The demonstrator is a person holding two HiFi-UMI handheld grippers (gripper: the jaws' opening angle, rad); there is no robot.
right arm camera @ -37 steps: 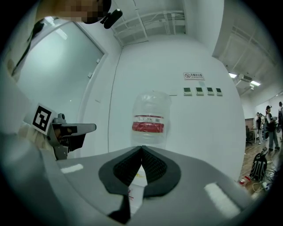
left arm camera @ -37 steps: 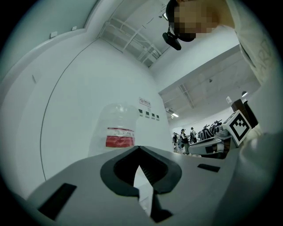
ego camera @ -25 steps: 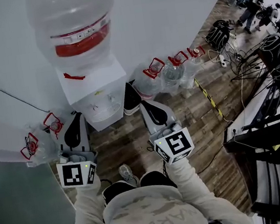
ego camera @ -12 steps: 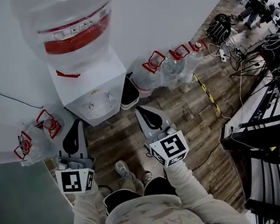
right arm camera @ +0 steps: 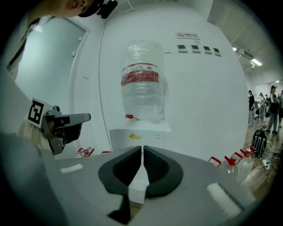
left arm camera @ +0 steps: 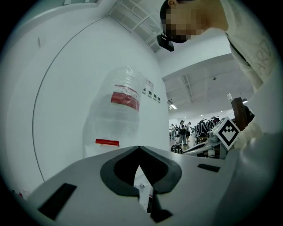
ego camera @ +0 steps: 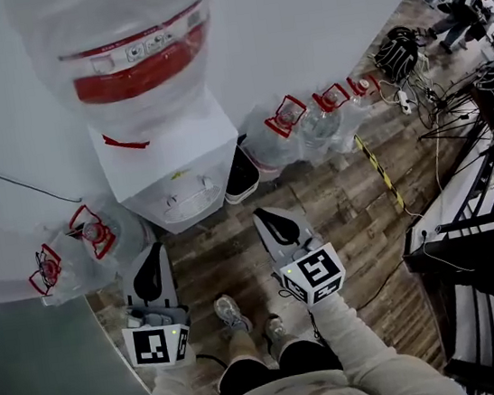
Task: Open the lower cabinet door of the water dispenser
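Observation:
The white water dispenser (ego camera: 169, 162) stands against the wall with a big clear bottle (ego camera: 131, 53) on top, banded red. From above its lower cabinet door is hidden. In the right gripper view the dispenser's front (right arm camera: 139, 134) shows above the jaws, and a strip of white front shows between them. My left gripper (ego camera: 153, 249) and right gripper (ego camera: 262, 214) hover over the wooden floor in front of the dispenser, apart from it. Both are shut with nothing in them. The left gripper (left arm camera: 139, 148) points level at the dispenser and the right gripper (right arm camera: 142, 148) slightly downward.
Spare water bottles with red handles sit on the floor left (ego camera: 92, 232) and right (ego camera: 308, 115) of the dispenser. A black shoe-like item (ego camera: 242, 173) leans by its right side. My feet (ego camera: 230, 313) are just behind the grippers. Cables and racks (ego camera: 488, 158) fill the far right.
Both grippers have sunk lower in front of the dispenser and drawn back toward my feet in the head view. Their jaws stay shut.

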